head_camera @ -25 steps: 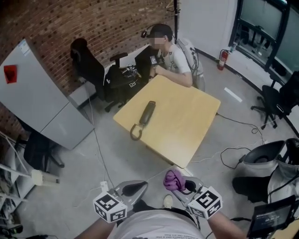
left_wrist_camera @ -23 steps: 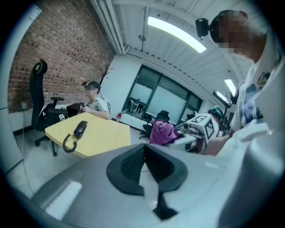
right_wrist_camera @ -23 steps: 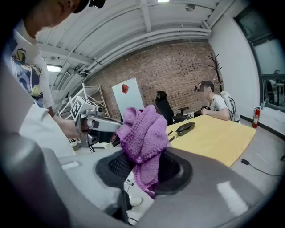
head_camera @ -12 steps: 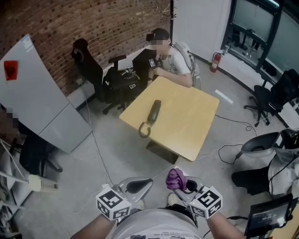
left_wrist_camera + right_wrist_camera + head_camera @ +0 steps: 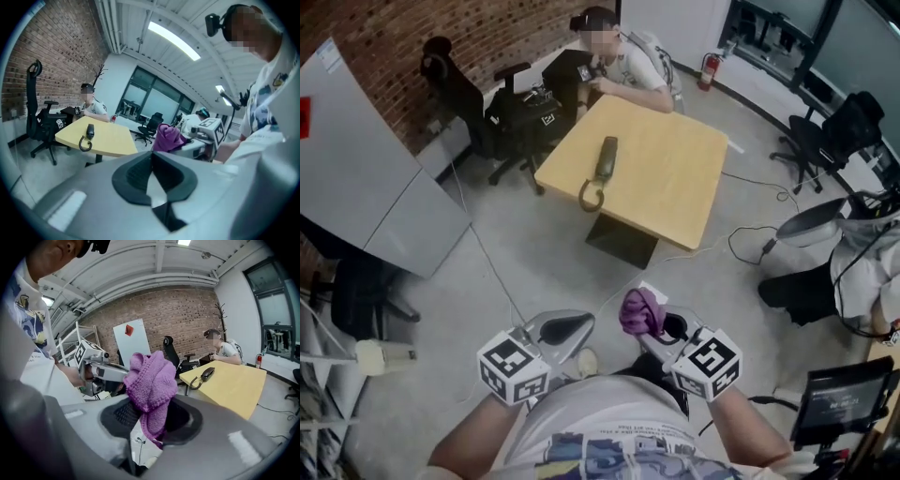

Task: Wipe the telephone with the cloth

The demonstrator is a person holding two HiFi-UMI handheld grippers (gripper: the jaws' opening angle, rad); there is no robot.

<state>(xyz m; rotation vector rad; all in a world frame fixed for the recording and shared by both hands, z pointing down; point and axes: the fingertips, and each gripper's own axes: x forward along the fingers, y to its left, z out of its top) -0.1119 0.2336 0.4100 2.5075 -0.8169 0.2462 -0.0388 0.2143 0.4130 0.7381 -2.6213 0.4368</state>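
Telephone (image 5: 606,157) is laid flat on the yellow table (image 5: 675,197), near its left edge in the head view, with the cord (image 5: 591,197) looped at the end nearer the camera. The purple knitted cloth (image 5: 639,312) is not in contact with it. The cloth is held well apart from the table, bunched upward between the jaws of the right gripper (image 5: 659,325), which are clamped on it. The left gripper (image 5: 565,328) is held just beside the right, with its jaws pressed together and nothing between them. Both grippers are carried over the grey floor (image 5: 534,262) and pointed toward the table. A seated person (image 5: 623,66) is leaning on the table's far side. Black chairs (image 5: 450,80) are set by the brick wall (image 5: 394,28), and a grey panel (image 5: 375,187) is at the left.
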